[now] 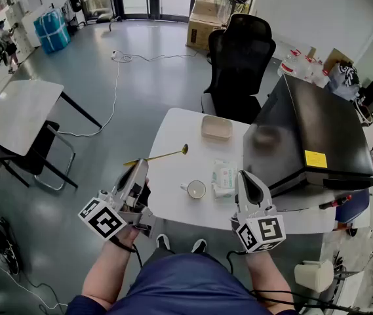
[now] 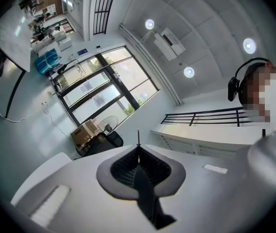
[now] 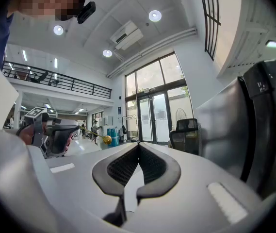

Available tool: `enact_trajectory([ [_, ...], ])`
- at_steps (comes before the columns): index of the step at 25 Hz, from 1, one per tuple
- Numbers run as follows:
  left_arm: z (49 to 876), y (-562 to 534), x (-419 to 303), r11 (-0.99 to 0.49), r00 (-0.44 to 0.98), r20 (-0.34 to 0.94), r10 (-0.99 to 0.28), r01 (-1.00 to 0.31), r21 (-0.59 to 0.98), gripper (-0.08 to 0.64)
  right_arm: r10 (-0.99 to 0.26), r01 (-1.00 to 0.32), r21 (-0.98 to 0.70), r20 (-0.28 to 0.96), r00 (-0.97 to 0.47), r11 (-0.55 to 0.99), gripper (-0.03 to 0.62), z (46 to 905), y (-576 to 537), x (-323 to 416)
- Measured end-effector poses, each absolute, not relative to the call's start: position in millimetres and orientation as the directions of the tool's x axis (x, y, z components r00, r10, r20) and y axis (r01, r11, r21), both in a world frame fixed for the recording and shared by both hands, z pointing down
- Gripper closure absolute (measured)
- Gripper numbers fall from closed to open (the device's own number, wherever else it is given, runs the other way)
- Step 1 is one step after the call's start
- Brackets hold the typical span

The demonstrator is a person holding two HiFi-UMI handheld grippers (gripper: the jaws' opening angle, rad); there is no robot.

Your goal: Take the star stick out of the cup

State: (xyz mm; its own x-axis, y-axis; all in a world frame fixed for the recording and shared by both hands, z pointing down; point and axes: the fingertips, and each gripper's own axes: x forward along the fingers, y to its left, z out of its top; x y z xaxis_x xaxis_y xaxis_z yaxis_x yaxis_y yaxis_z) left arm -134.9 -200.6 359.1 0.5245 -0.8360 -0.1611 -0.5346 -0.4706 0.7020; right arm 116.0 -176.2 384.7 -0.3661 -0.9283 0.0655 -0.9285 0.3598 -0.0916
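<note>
Gripping the thin golden star stick [image 1: 163, 155] by its tail end, the left claw [image 1: 138, 170] is closed tight on it just off the left edge of the white, round-cornered bench [image 1: 173, 199]. The stick lies almost level in the air, its small head out over the bench top. It is clear of the small white glazed cup [image 1: 196, 189], which sits near the front edge. The right claw [image 1: 246, 176] is closed too, with nothing between its ribbed black pads [image 3: 121, 166], at the front edge just beside a soft white tissue pack [image 1: 224, 178]. A bulky, glossy black box [image 1: 311, 133] crowds the bench's right side. A shallow beige tray [image 1: 216, 128] lies near the far edge, before a black high-backed office chair [image 1: 240, 58]. Smooth grey floor [image 1: 107, 71] opens wide to the left.
</note>
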Motion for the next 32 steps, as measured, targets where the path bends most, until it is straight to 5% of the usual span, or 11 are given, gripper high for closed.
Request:
enact_trajectory([
  [32, 360.9, -194.6, -128.8, -0.454, 0.501, -0.161, -0.850, -0.543, 0.706, 0.551, -0.908, -0.909, -0.091, 0.073, -0.413, 0.407, 0.586, 385.9, -178.2, 119.0],
])
